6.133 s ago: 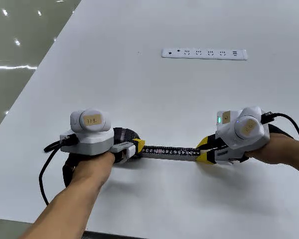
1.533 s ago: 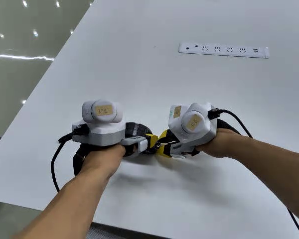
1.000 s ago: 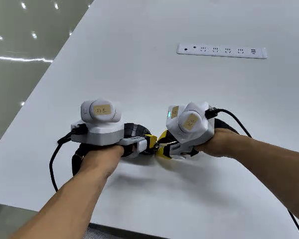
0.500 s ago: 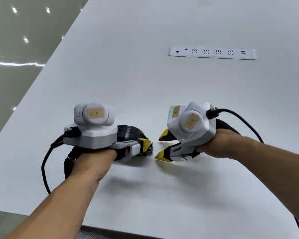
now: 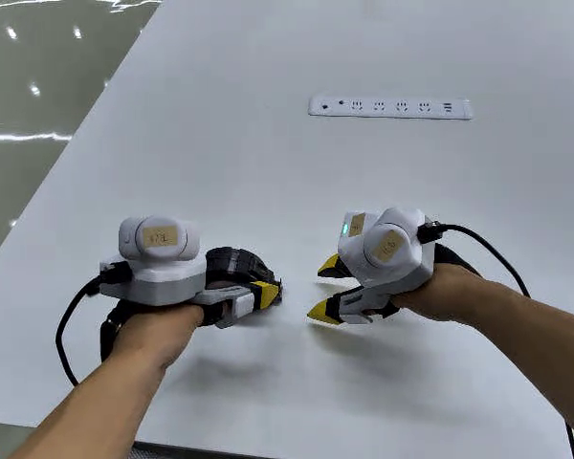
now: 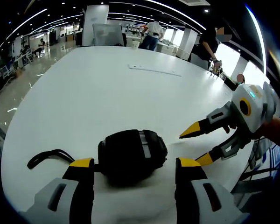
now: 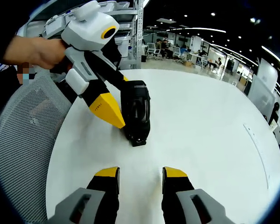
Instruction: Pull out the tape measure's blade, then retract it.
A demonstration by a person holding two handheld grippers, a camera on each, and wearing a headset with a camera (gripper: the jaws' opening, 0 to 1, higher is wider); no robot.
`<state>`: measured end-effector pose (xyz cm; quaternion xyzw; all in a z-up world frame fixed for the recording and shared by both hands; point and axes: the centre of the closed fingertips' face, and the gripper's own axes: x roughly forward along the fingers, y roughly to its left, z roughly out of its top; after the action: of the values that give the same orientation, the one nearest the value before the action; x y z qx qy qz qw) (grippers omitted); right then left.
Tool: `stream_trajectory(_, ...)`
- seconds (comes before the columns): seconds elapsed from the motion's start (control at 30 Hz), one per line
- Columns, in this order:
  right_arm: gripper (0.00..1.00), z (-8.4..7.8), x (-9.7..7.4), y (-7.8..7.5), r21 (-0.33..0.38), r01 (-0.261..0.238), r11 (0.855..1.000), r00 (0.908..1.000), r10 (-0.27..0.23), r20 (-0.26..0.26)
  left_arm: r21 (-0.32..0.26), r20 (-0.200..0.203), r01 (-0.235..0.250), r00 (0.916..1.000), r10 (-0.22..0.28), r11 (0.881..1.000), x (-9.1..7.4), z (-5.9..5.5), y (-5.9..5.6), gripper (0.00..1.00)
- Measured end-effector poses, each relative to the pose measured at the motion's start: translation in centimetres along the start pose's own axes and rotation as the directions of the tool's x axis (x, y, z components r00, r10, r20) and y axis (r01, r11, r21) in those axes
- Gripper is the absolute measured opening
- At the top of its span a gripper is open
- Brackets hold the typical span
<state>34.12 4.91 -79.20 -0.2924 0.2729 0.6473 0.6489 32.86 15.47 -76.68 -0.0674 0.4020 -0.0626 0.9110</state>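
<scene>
Tape measure (image 6: pixel 130 154) held on a white bench (image 5: pixel 268 143).
Your left gripper (image 5: pixel 263 292) clamps the black case, its blade seemingly wound in; your right gripper (image 5: pixel 322 290) hangs open and empty just beside it.

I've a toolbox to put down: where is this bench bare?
Bare: the wide tabletop between the power strip and the tape measure. Crowded: the near edge, where the left hand-held gripper holds that tape measure and the open right hand-held gripper faces it.
</scene>
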Motion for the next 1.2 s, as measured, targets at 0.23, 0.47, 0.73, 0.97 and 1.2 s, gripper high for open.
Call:
stream_trajectory(0.23, 0.38, -1.0, -1.4, 0.2, 0.043, 0.033, 0.999, 0.9993, -0.033, 0.016, 0.023, 0.009, 0.015, 0.9998, -0.015, 1.0, -0.4, -0.3, -0.2, 0.69)
stream_trajectory(0.47, 0.4, -2.0, -2.9, 0.5, 0.098, 0.075, 0.992, 0.9964, -0.079, 0.031, 0.047, 0.02, 0.038, 0.9991, -0.039, 0.998, -0.9, -0.9, -0.3, 0.69)
stream_trajectory(0.73, 0.43, -3.3, -4.5, 0.9, 0.148, 0.113, 0.982, 0.9917, -0.12, 0.044, 0.096, 0.033, 0.063, 0.9973, -0.066, 0.993, -1.5, -1.1, -0.4, 0.69)
stream_trajectory(0.97, 0.46, -4.4, -5.8, 1.2, 0.184, 0.143, 0.973, 0.9875, -0.153, 0.04, 0.125, 0.045, 0.084, 0.9949, -0.091, 0.989, -1.8, -1.0, -0.5, 0.7)
stream_trajectory(1.2, 0.49, -5.1, -7.1, 1.5, 0.228, 0.17, 0.959, 0.9809, -0.187, 0.054, 0.152, 0.056, 0.119, 0.9901, -0.129, 0.981, -2.3, -1.3, -0.9, 0.71)
